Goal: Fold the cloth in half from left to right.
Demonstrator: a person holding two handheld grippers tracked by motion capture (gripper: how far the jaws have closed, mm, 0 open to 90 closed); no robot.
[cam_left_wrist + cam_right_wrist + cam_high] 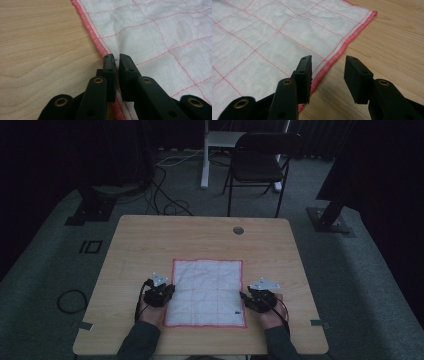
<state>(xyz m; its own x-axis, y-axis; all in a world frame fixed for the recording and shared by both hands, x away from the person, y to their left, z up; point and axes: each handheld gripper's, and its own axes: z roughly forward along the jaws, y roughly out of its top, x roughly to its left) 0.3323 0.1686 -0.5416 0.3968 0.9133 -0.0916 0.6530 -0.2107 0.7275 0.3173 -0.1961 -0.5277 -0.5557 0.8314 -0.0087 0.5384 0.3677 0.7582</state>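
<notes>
One white cloth (207, 292) with a red hem and a grid of red stitched lines lies flat on the near half of the wooden surface (150, 240), roughly centred between the person's two hands. In the left gripper view the cloth (150, 32) fills the upper right, its red hem running diagonally down to the fingers; in the right gripper view the cloth (262, 40) spreads across the left, with one corner showing at the upper right.

The left gripper (161, 292) sits at the cloth's left edge, toward the near corner. Its fingers (109, 65) are clenched on the hem: a small pinch of white fabric puckers up between the two tips, with only a sliver of a gap left.

The right gripper (260, 299) rests at the cloth's right edge, again toward the near end. Its fingers (304, 72) are released and stand well apart, one over the cloth just inside the hem, the other over bare wood, so the red hem runs between them.

Both forearms come in from the bottom of the high view in dark sleeves, one hand behind each gripper, the two grippers angled slightly inward toward the cloth. A cable loops back from each gripper.

Beyond the surface stands one black folding chair (260, 162) on the grey carpet.
</notes>
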